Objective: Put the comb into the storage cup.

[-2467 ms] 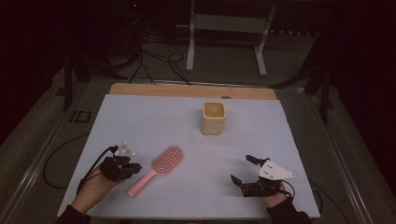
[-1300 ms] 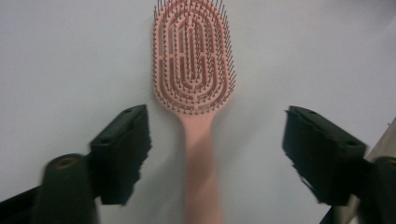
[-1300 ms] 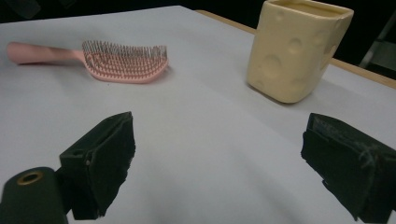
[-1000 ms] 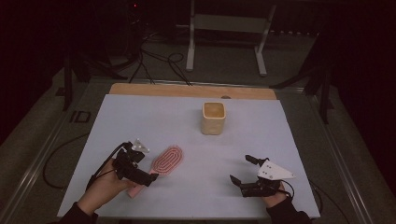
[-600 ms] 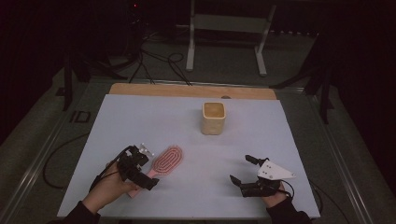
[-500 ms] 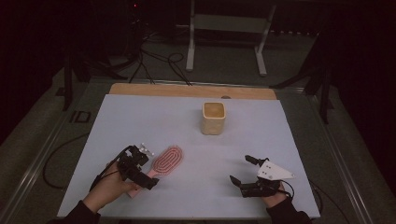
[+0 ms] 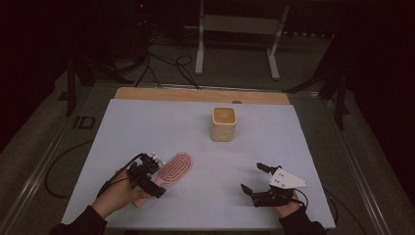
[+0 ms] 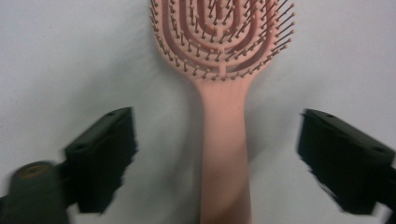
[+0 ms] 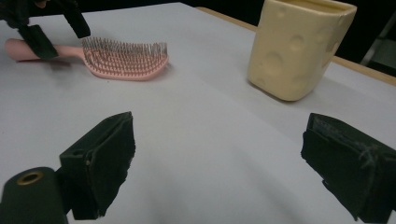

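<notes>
— Position of the hairbrush (image 8: 223,154)?

— Flat on the white table (image 7: 147,127), bristles up, its handle between the left gripper (image 8: 217,163) jaws.

— Jaw state?

— Spread and just closing in; pads clear of the handle on both sides.

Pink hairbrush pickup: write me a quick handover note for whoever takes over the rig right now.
Left claw: open, astride the pink hairbrush handle; its jaws have just been closing, pads not yet touching.
Right claw: open, holding nothing, resting low near the table's front right.
Brush lies flat, bristles up; cream cup stands farther back.
Done: claw lined up on the handle.
Left: close, lift.
</notes>
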